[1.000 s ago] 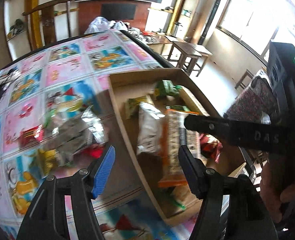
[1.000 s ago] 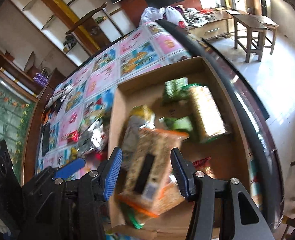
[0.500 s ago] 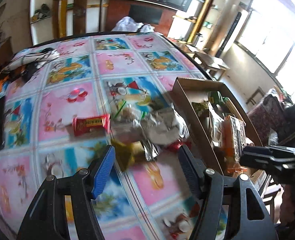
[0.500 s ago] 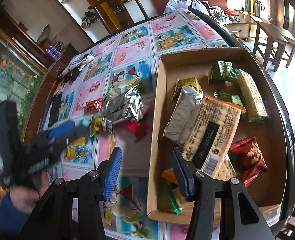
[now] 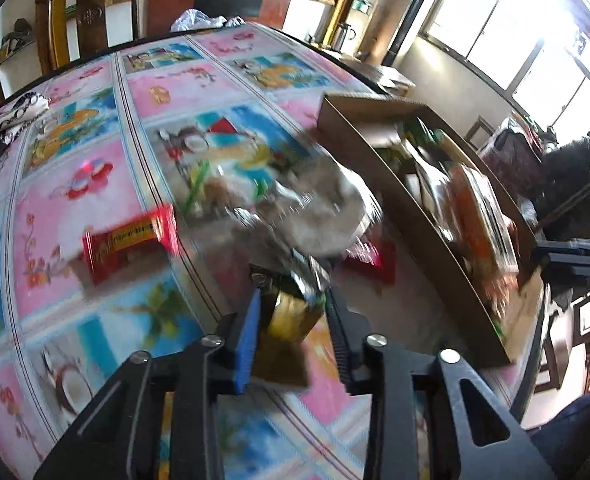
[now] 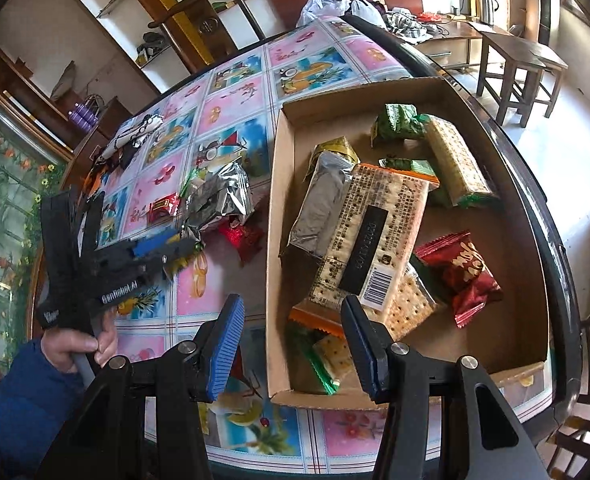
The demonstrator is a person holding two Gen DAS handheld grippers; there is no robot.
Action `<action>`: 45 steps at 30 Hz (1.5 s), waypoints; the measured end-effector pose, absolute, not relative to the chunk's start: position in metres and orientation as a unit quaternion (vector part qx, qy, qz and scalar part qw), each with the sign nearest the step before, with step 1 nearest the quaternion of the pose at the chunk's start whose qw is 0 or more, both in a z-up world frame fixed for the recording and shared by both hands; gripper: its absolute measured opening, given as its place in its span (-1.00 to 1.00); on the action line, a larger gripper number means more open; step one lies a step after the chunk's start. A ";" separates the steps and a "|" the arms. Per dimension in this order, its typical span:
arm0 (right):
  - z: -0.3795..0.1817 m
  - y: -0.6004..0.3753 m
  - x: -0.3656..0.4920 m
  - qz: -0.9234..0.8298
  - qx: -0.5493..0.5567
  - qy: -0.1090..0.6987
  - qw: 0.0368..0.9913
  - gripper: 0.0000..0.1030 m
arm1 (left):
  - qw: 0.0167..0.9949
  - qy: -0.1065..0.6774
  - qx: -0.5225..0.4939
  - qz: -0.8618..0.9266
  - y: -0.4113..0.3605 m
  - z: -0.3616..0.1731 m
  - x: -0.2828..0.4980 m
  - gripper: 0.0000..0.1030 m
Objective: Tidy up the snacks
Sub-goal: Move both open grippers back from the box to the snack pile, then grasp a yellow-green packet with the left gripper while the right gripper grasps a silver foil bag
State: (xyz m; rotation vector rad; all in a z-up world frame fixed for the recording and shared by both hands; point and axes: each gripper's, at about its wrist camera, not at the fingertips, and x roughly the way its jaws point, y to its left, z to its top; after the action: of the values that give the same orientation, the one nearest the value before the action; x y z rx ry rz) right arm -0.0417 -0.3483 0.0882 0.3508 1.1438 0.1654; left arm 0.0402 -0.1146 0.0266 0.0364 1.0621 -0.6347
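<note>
inside cardboard box (image 6: 495, 312) — cracker packs (image 6: 375, 240); left claw (image 5: 293, 312) pinching yellow packet (image 5: 291, 312) — right claw (image 6: 291, 344) agape, empty

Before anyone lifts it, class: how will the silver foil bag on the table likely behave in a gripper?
The silver foil bag is crumpled and creased, so it probably flexes and sags rather than staying stiff. Its shiny film looks slippery. It seems puffy, so likely light for its size.

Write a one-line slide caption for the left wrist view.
Left gripper closes on a yellow snack packet beside the cardboard box.
</note>
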 end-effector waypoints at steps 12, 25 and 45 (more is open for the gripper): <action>0.088 -0.334 -0.042 0.088 0.156 0.540 0.823 0.06 | 0.830 0.507 0.030 -0.232 -0.127 0.022 0.026 -0.29; 0.089 -0.298 -0.007 0.132 0.151 0.541 0.817 0.06 | 0.845 0.516 -0.007 -0.138 -0.068 0.023 -0.025 -0.50; 0.038 -0.205 0.040 0.277 0.091 0.635 0.716 0.06 | 0.848 0.520 -0.038 -0.094 -0.006 0.025 -0.058 -0.50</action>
State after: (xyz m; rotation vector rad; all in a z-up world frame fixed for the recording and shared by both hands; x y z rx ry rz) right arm 0.0396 -0.2053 0.0381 0.2017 1.4061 0.6123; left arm -0.0581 -0.0062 0.0246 -0.0793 1.0950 -0.1972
